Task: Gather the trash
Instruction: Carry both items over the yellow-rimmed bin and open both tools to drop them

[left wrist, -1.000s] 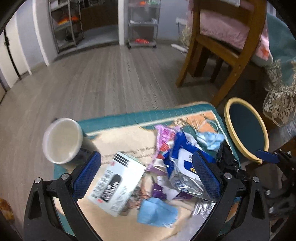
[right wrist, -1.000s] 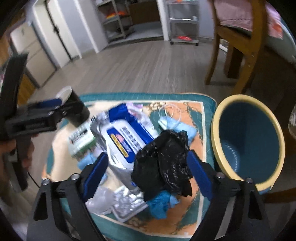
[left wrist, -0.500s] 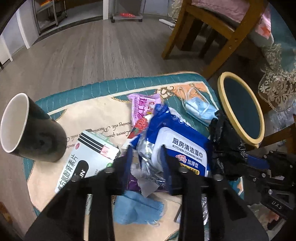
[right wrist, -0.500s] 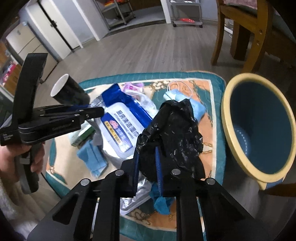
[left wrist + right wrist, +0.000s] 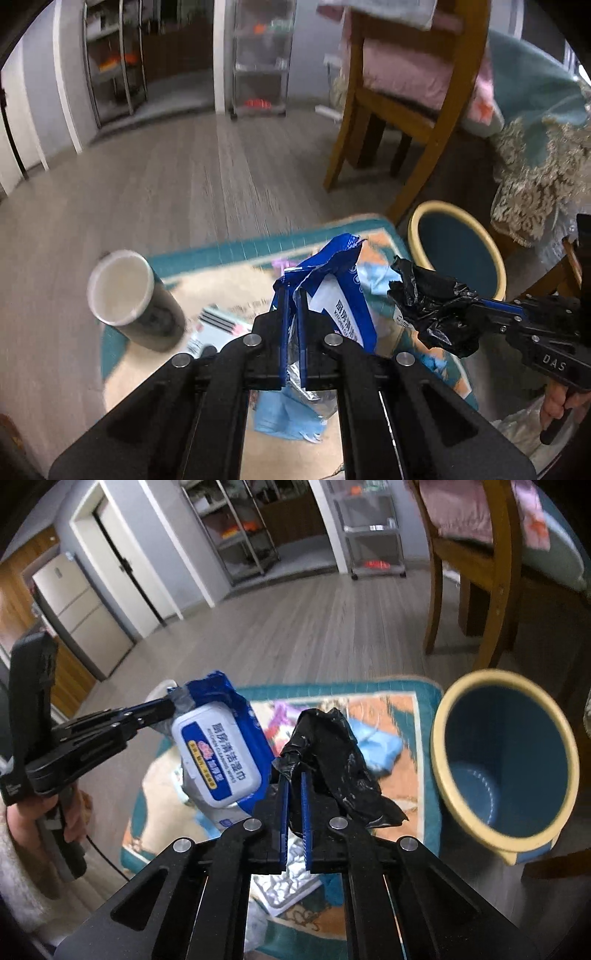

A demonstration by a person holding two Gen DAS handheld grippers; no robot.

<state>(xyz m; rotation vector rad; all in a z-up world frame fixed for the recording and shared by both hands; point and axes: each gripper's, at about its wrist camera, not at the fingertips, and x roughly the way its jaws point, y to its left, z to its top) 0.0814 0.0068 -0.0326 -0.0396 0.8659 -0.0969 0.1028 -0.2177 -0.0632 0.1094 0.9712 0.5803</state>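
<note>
My left gripper [image 5: 291,295] is shut on a blue and white wet-wipes pack [image 5: 343,295] and holds it above the patterned mat; it shows in the right wrist view too [image 5: 221,749]. My right gripper [image 5: 293,775] is shut on a crumpled black plastic bag [image 5: 332,757], also lifted; the bag shows in the left wrist view [image 5: 432,306]. The blue bin with a cream rim [image 5: 506,764] stands right of the mat, also visible in the left wrist view [image 5: 458,251]. Blue face masks [image 5: 284,417] and foil wrappers [image 5: 284,886] lie on the mat.
A dark paper cup [image 5: 136,299] stands at the mat's left end beside a white box [image 5: 210,328]. A wooden chair [image 5: 399,107] and a draped table [image 5: 539,155] stand behind the bin. Shelving racks [image 5: 369,535] are across the wood floor.
Both grippers closed, the left on the wipes pack and the right on the black bag, then lifted them off the pile on the mat.
</note>
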